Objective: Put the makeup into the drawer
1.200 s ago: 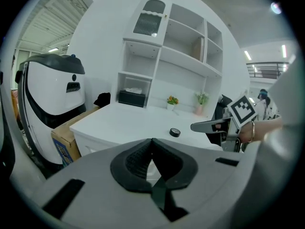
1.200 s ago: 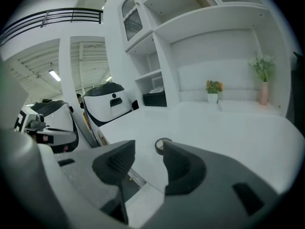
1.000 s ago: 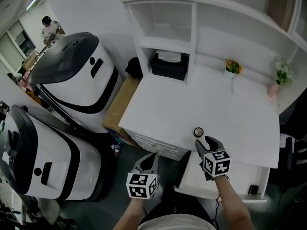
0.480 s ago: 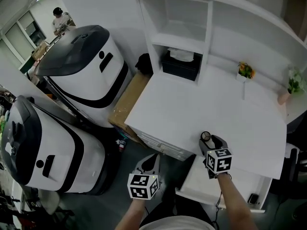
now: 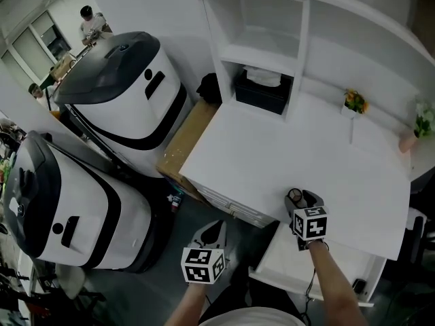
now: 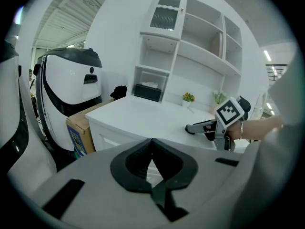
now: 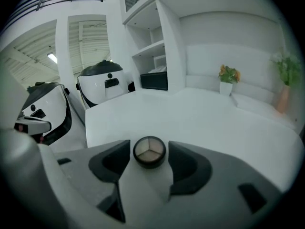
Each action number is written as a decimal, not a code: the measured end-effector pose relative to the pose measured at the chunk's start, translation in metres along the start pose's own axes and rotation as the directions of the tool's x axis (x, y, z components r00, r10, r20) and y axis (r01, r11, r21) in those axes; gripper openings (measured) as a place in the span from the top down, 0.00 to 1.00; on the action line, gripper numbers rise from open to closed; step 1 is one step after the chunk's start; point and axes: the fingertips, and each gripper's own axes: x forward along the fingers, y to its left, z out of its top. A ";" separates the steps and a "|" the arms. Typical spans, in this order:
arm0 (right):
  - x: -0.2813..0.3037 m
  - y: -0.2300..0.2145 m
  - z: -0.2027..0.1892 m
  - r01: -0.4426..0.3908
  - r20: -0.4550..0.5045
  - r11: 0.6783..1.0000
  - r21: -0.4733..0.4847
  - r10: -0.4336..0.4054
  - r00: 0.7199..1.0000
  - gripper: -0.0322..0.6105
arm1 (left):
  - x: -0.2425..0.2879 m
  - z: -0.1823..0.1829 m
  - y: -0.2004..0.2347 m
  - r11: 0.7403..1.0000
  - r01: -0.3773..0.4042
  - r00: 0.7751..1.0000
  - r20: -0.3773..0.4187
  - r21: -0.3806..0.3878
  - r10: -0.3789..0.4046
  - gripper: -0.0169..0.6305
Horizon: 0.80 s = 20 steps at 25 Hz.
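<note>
Status: early, nothing stowed yet. Makeup (image 7: 149,151) sits flat on the worktop (image 5: 272,155), right at its front edge twd the right-hand end, directly above the drawer (image 5: 279,263), which is already pulled out below that edge, so the opening step looks done. R gripper (image 5: 302,197) is angled down over the front edge w/ the makeup between its jaws; the jaws have just been opening and stand wide, w/ a visible gap either side of the makeup, so pads aren't pressing, no grasp yet. L gripper (image 6: 151,142) hangs off the worktop's front-left corner, below the edge, jaws clenched together on nothing, idle. Left to do, imo: close R on the makeup, lift it clear of the edge, bring it down into the drawer, release. Pushing the drawer shut isn't in the task. Small dark item near the drawer's front-right corner, too small to ID. Makeup itself: small round compact, dark rim, face split into three wedge pans in pale/beige tones, facing up; can't tell if it has a clear lid or is open. Low and flat, so I'd expect the grip to land on the rim only, w/ some slip risk that close to the edge.
</note>
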 end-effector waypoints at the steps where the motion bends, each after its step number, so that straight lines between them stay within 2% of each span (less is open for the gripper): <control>1: 0.001 0.001 -0.001 -0.002 -0.013 1.000 -0.009 0.002 1.000 0.58 | 0.000 0.000 0.000 1.000 -0.002 1.000 0.000 -0.004 0.002 0.97; 9: 0.008 0.002 -0.006 0.019 -0.081 0.998 -0.051 -0.023 0.996 0.58 | 0.004 -0.002 -0.005 1.000 0.002 1.000 -0.001 -0.009 -0.002 0.97; 20: 0.007 -0.002 -0.006 0.043 -0.077 0.998 -0.050 -0.047 0.996 0.61 | -0.001 -0.011 -0.005 1.000 0.005 1.000 -0.018 -0.002 -0.005 0.97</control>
